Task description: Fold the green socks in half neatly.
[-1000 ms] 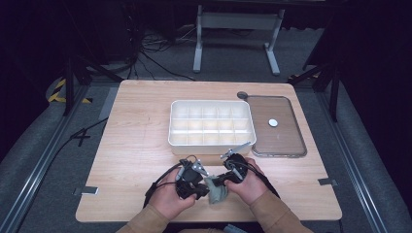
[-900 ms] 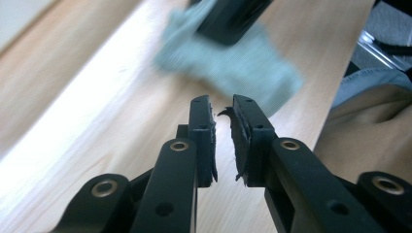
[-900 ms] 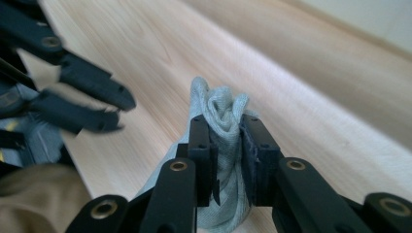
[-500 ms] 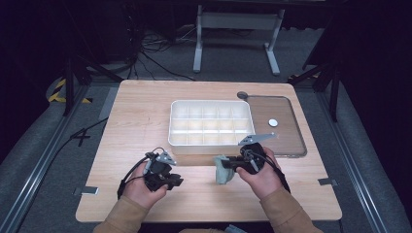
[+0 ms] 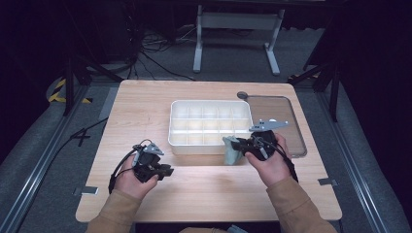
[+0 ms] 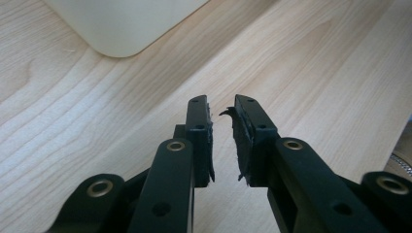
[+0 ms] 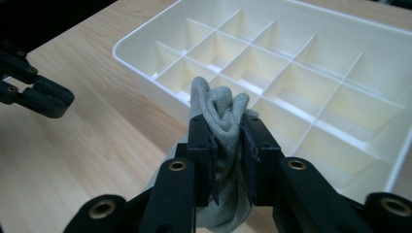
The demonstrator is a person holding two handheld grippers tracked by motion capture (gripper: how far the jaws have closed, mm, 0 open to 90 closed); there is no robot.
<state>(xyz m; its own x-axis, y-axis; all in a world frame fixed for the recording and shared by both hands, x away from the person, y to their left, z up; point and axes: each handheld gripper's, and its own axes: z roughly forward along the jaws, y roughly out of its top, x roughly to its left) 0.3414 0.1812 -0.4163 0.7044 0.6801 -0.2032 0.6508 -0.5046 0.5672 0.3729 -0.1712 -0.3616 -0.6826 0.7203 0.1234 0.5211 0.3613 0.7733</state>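
— Two grippers: status?
— My right gripper clamps the grey cloth beside the white tray; my left gripper stands narrowly parted, empty; compartments unfilled; placement remains.

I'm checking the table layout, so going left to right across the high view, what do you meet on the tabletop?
Left gripper → white divided tray → grey-green cloth → right gripper, shut on the cloth → clear lid lying flat at the table's right side.
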